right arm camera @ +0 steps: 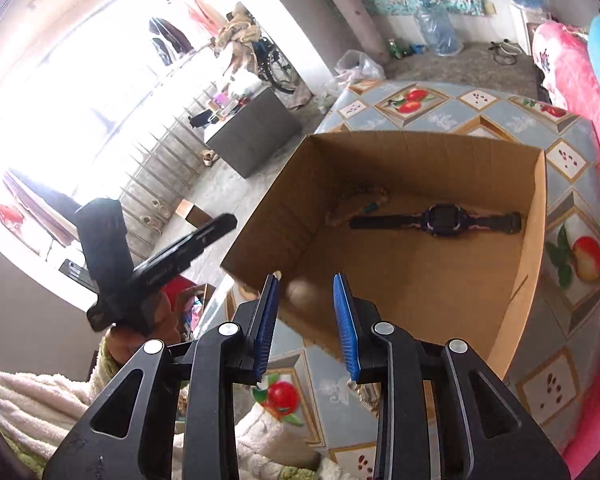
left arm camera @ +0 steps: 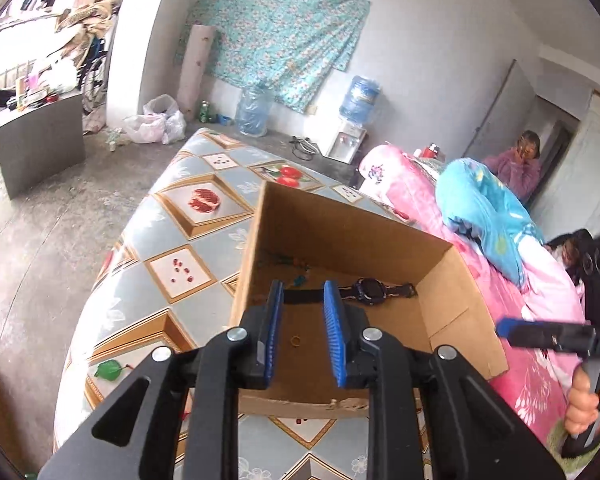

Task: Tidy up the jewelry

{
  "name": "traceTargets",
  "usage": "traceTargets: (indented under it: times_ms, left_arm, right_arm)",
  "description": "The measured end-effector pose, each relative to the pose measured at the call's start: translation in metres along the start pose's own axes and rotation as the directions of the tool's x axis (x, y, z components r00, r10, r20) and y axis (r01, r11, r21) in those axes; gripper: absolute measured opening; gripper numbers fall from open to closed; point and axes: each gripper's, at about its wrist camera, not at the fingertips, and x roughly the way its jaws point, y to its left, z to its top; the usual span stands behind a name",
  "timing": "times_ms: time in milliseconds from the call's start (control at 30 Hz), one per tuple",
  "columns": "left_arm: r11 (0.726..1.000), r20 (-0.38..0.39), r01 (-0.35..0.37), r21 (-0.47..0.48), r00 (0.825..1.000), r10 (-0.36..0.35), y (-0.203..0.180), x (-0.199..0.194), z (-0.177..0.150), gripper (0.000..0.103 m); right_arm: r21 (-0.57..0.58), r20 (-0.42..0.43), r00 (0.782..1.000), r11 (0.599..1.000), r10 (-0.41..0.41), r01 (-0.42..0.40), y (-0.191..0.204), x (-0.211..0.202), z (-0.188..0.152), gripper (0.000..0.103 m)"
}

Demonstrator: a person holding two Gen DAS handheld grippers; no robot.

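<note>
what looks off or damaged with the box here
The cardboard box has a ragged, chewed-looking near edge, and its top flaps are missing. Inside, the watch lies flat with its strap stretched out, a small ring sits loose on the floor, and a beaded piece is bunched in the far corner.

Cardboard box (right arm camera: pixel 400 152) on fruit-patterned table (right arm camera: pixel 432 116)

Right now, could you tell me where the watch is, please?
The watch lies flat on the floor of the cardboard box, along its far wall, with a beaded string just to its left in the right wrist view.
</note>
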Motion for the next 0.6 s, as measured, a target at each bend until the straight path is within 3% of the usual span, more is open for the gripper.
traceTargets:
  times_ms: [167,267,367,467,600]
  left_arm:
    - [0.993,-0.058,-0.074,-0.088,0.996,0.069,0.031,0.008,-0.009,0.021]
    - [0.992,-0.086,-0.086,-0.095,0.993,0.077,0.033,0.016,-0.017,0.023]
    - [0.992,-0.101,-0.089,-0.085,0.992,0.081,0.031,0.020,-0.025,0.023]
    - [0.993,-0.104,-0.079,-0.090,0.992,0.069,0.027,0.023,-0.030,0.023]
    - [0.993,-0.097,-0.075,-0.091,0.993,0.067,0.026,0.023,-0.032,0.023]
  right_arm:
    - [0.081,-0.103,0.994,0.996,-0.022,0.031,-0.013,0.026,-0.045,0.030]
    - [0.103,-0.134,0.983,0.985,-0.124,0.138,-0.030,0.042,-0.058,0.030]
    - [0.119,-0.108,0.967,0.963,-0.230,0.242,-0.044,0.040,-0.056,0.031]
    - [0.157,-0.107,0.976,0.966,-0.191,0.206,-0.051,0.037,-0.054,0.029]
    - [0.114,-0.104,0.966,0.962,-0.237,0.248,-0.049,0.040,-0.054,0.023]
